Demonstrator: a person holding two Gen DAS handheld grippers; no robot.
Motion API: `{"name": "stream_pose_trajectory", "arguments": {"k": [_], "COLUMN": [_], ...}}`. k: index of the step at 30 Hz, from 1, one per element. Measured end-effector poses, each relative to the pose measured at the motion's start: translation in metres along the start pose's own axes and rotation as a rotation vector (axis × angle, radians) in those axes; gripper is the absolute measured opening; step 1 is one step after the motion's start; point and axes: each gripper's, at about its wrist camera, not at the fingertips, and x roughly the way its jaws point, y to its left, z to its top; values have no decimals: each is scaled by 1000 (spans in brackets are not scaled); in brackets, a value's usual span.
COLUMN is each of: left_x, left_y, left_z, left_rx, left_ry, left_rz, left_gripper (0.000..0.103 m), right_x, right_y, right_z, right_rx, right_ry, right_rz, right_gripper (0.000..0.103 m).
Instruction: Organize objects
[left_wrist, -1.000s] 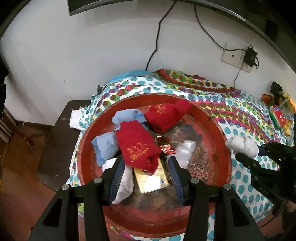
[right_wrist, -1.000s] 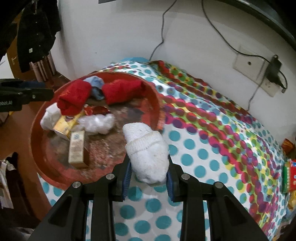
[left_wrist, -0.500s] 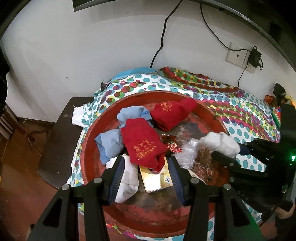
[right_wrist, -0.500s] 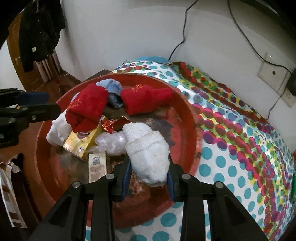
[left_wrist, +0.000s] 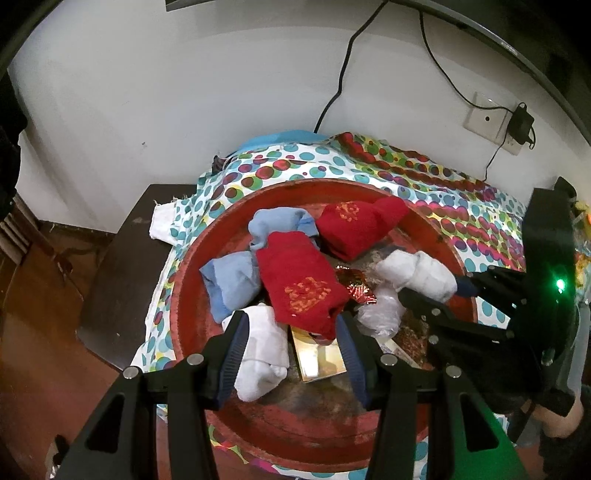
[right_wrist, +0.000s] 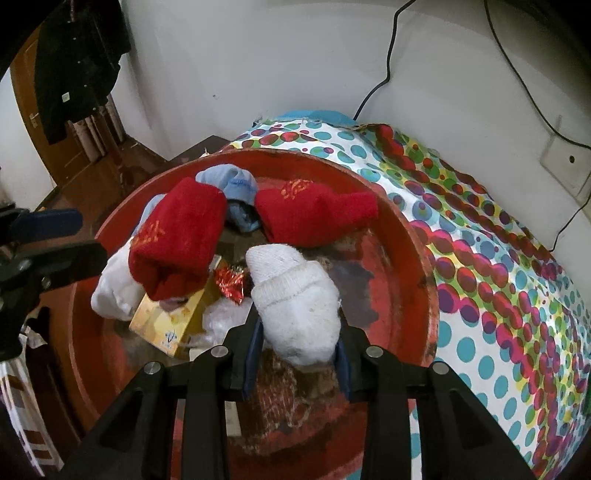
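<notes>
A round red tray (left_wrist: 199, 280) (right_wrist: 417, 258) holds rolled socks and small items. My right gripper (right_wrist: 297, 347) is shut on a white rolled sock (right_wrist: 295, 310) and holds it over the tray's middle; the sock also shows in the left wrist view (left_wrist: 417, 273). My left gripper (left_wrist: 290, 347) is open over the tray's near side, its jaws either side of a red rolled sock (left_wrist: 299, 284) without gripping it. A second red sock (left_wrist: 354, 225), blue socks (left_wrist: 232, 280) and another white sock (left_wrist: 262, 350) lie in the tray.
A yellow box (left_wrist: 319, 360), a red foil wrapper (left_wrist: 354, 288) and a clear plastic bag (left_wrist: 380, 314) lie in the tray. The tray rests on a dotted cloth (right_wrist: 498, 295). A dark side table (left_wrist: 122, 258) stands left. Cables and a wall socket (left_wrist: 487, 122) lie behind.
My right gripper has carried the white sock from over the dotted cloth leftward to over the tray's middle. My left gripper has pulled back slightly and stayed open.
</notes>
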Motion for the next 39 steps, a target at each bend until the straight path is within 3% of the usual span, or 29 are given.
{"name": "stream_pose_trajectory", "arguments": {"k": [33, 37, 39], "left_x": [4, 3, 4], "left_y": [-7, -12, -13], "left_z": [-1, -2, -1], "left_rx": [-5, 6, 7], "left_ry": [12, 11, 9], "left_rz": [-10, -12, -11], "left_gripper": [50, 50, 50], "right_x": [12, 5, -2], "right_y": [12, 11, 12], "right_z": [8, 8, 7], "right_rx": [-26, -18, -18], "right_ry": [6, -15, -26], "right_rz": [-5, -9, -9], "right_gripper": [37, 58, 62]}}
